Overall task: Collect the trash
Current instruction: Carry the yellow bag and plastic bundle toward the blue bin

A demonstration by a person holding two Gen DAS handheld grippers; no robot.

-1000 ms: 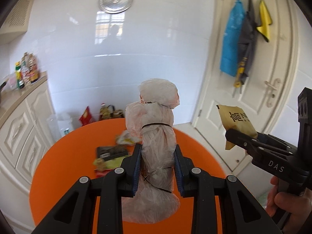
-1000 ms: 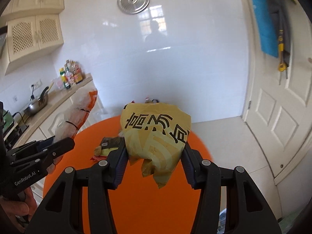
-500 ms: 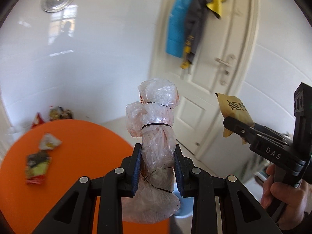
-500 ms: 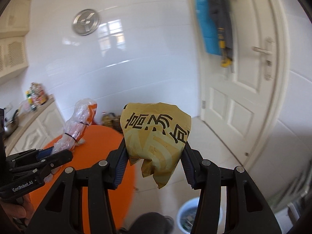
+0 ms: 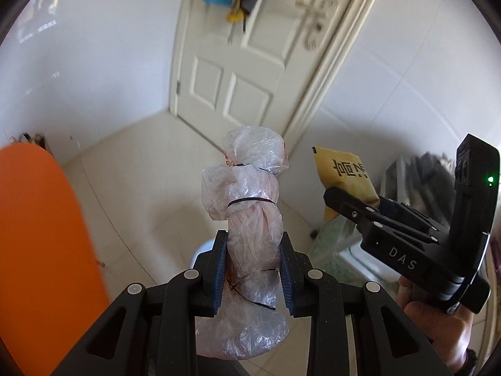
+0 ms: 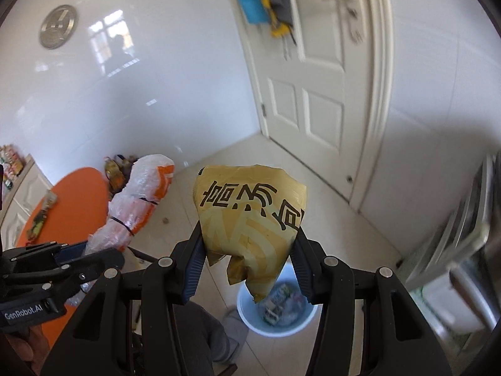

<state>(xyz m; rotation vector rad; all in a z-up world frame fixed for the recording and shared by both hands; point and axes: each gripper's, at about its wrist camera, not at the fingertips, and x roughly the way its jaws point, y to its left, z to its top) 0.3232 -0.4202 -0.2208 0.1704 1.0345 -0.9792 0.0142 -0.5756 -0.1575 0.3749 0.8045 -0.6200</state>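
My left gripper [image 5: 253,269] is shut on a clear plastic bag bundle [image 5: 250,213] tied with black bands; it also shows at the left of the right wrist view [image 6: 137,206]. My right gripper [image 6: 247,266] is shut on a crumpled yellow paper wrapper [image 6: 250,216] with black characters, also seen in the left wrist view [image 5: 344,175]. A light blue trash bin [image 6: 275,316] with litter inside stands on the floor just below the yellow wrapper. In the left wrist view the bin [image 5: 203,250] is mostly hidden behind the bag.
The orange round table [image 5: 40,250] lies at the left, with wrappers on it [image 6: 40,216]. A white door [image 6: 316,72] stands ahead. A metal rack [image 6: 454,250] is at the right. Beige tiled floor [image 6: 344,228] surrounds the bin.
Both grippers have swung right and downward, away from the orange table toward the floor by the door. The blue bin now sits under the right gripper. Both holds are unchanged.
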